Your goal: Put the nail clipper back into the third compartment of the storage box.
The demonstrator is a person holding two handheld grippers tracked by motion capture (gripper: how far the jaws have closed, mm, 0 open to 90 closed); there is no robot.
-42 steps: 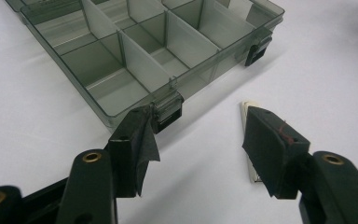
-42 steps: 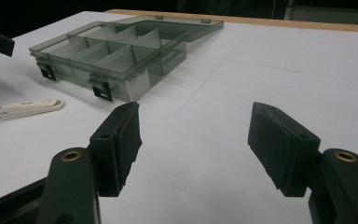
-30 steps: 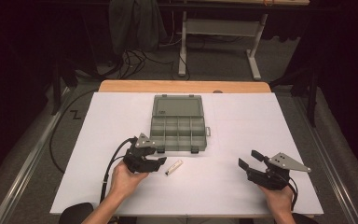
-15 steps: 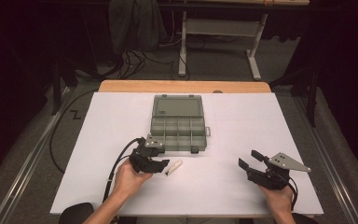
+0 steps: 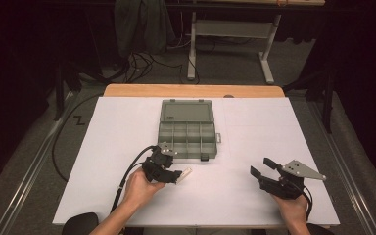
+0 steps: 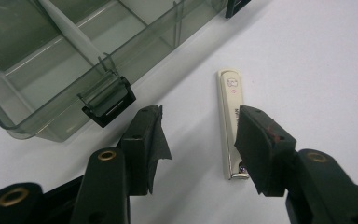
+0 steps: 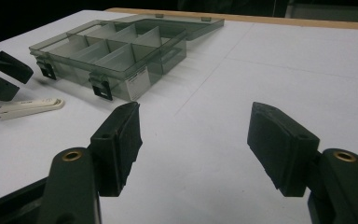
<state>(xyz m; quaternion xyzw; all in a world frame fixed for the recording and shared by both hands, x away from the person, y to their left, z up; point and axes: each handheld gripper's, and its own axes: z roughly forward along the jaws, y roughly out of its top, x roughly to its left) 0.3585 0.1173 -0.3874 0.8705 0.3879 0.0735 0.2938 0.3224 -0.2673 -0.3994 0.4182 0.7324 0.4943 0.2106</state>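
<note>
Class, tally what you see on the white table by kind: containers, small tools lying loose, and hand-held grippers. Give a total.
Clear grey plastic compartment box with open lid: 1
Small silver metal nail clipper: 1
Black two-jaw grippers: 2, the left gripper and the right gripper
Total: 4

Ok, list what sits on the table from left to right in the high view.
left gripper → nail clipper → organizer box → right gripper
</note>
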